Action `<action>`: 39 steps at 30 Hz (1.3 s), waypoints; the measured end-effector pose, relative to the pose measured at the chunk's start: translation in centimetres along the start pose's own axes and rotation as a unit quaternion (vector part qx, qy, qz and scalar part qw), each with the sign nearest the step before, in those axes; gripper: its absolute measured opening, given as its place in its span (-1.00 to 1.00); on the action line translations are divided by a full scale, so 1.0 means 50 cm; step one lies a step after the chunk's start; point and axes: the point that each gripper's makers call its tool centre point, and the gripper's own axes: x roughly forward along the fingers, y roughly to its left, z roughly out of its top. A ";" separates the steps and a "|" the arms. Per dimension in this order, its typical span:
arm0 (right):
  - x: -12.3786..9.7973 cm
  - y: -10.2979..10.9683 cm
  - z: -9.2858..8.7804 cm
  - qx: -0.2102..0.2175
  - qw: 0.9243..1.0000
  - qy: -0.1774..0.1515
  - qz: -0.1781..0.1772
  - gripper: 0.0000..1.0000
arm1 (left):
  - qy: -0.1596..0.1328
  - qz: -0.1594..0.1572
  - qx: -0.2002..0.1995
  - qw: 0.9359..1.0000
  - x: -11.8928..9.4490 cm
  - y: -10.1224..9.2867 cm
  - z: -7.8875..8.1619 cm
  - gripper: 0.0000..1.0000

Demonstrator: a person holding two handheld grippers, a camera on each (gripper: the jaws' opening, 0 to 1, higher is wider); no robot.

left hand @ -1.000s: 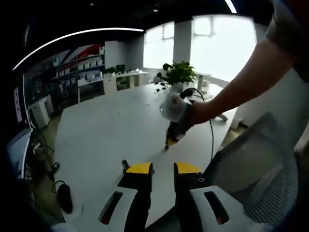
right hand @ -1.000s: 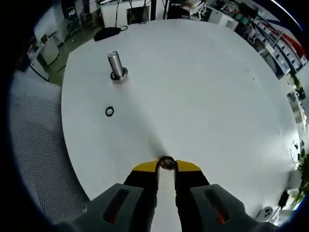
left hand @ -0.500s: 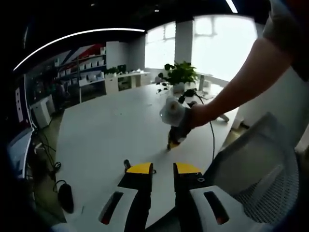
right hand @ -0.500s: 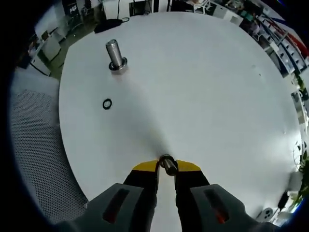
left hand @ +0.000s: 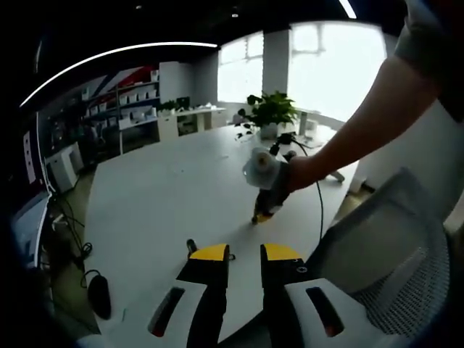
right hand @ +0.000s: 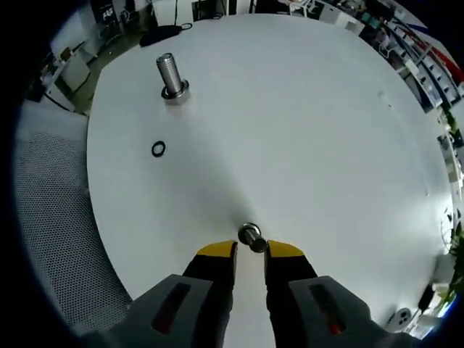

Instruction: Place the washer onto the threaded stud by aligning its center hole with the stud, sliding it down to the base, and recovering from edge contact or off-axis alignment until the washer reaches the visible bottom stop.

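The right claw (right hand: 250,250) hangs parted just behind a short stud (right hand: 251,236) on the white bench (right hand: 304,130), well apart from the washer (right hand: 158,149) near the taller threaded stud (right hand: 169,75), while the left claw (left hand: 245,252) waits open.

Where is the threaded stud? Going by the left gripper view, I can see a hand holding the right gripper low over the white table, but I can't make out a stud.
Observer: The threaded stud stands upright on the white table, far ahead of the right gripper and to the left in the right gripper view.
Operator: What is at that gripper's tips?
Observer: A small metal piece sits right at the tips; I cannot tell whether it is gripped.
Operator: Anything else near the stud?
Observer: A small dark ring lies flat on the table, apart from the stud, on the gripper's side of it.
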 end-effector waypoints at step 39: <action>-0.110 0.102 -0.020 -0.008 1.000 -0.015 0.001 -0.60 | -0.051 -0.003 0.001 0.999 -0.013 -0.007 0.042 -0.65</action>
